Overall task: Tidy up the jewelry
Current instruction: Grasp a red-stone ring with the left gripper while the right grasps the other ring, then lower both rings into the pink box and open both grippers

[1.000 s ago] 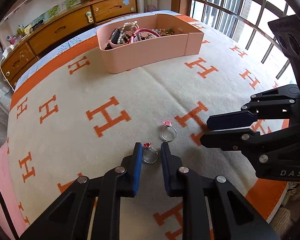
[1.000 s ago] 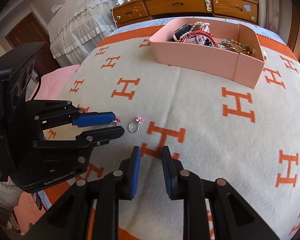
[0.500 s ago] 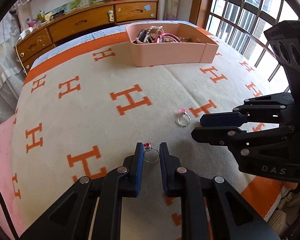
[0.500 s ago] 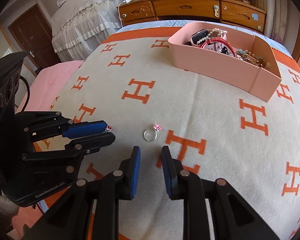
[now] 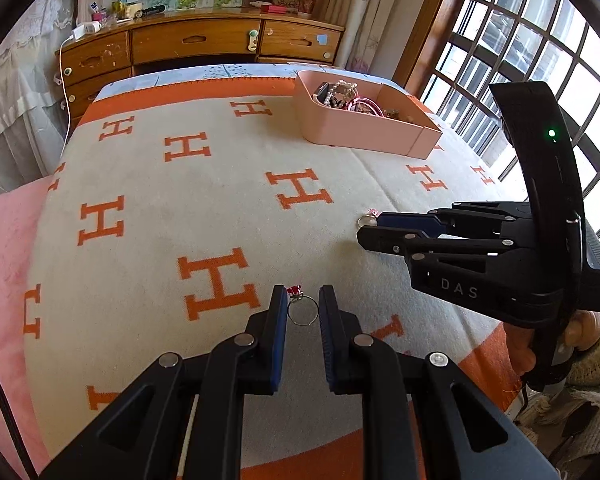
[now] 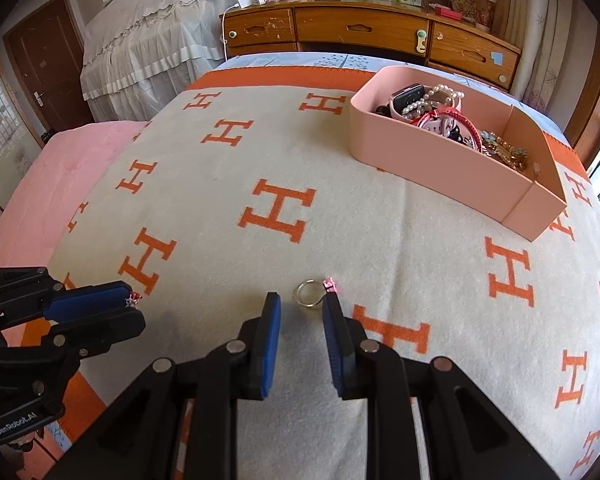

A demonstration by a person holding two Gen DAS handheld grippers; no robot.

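A silver ring with a red stone (image 5: 302, 307) lies on the cream and orange blanket between the open fingers of my left gripper (image 5: 303, 300). A silver ring with a pink stone (image 6: 311, 292) lies just ahead of my open right gripper (image 6: 302, 306), close to its right fingertip. In the left wrist view this ring (image 5: 367, 219) shows at the right gripper's tips (image 5: 370, 229). In the right wrist view the left gripper (image 6: 134, 307) has the red stone at its tips. A pink box (image 6: 440, 160) of jewelry stands at the far right.
The blanket (image 5: 204, 184) covers a bed. A wooden dresser (image 6: 364, 36) stands behind it. A barred window (image 5: 540, 60) is on the right. A pink cover (image 6: 72, 164) lies at the left side. The pink box also shows in the left wrist view (image 5: 352, 128).
Both grippers have moved forward over the blanket. The red-stone ring now sits between the left fingers, and the pink-stone ring is now at the right fingertips. Both views have swung.
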